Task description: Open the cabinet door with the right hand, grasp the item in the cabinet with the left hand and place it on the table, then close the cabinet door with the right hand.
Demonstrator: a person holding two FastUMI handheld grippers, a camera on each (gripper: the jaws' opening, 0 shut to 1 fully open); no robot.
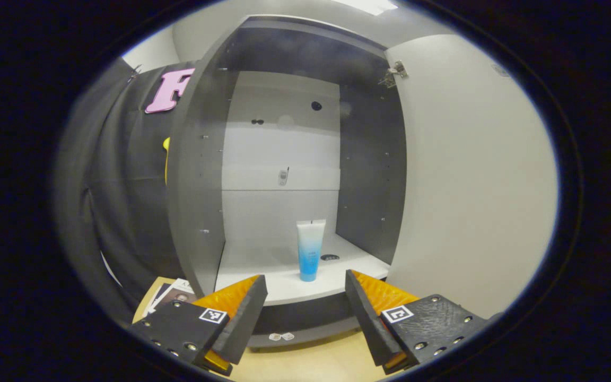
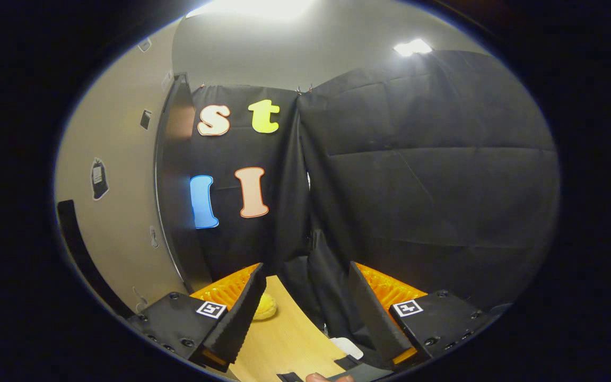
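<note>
In the left gripper view the cabinet (image 1: 199, 175) stands with its door (image 1: 470, 175) swung wide to the right. A white and blue tube (image 1: 310, 249) stands upright on its cap on the cabinet's white bottom shelf (image 1: 263, 281), near the front. My left gripper (image 1: 305, 302) hangs open just in front of the shelf, in line with the tube and short of it, with nothing between its fingers. My right gripper (image 2: 303, 305) is open and empty, facing the booth's black cloth over the wooden table (image 2: 284, 339). The pale cabinet door (image 2: 120, 212) runs along the left of the right gripper view.
A magazine (image 1: 170, 294) lies on the table left of the cabinet base. A yellow object (image 2: 265, 306) sits on the table by the right gripper's left finger. A white item (image 2: 349, 347) and dark pieces lie at the table's near edge. A door hinge (image 1: 393, 74) sits at the top.
</note>
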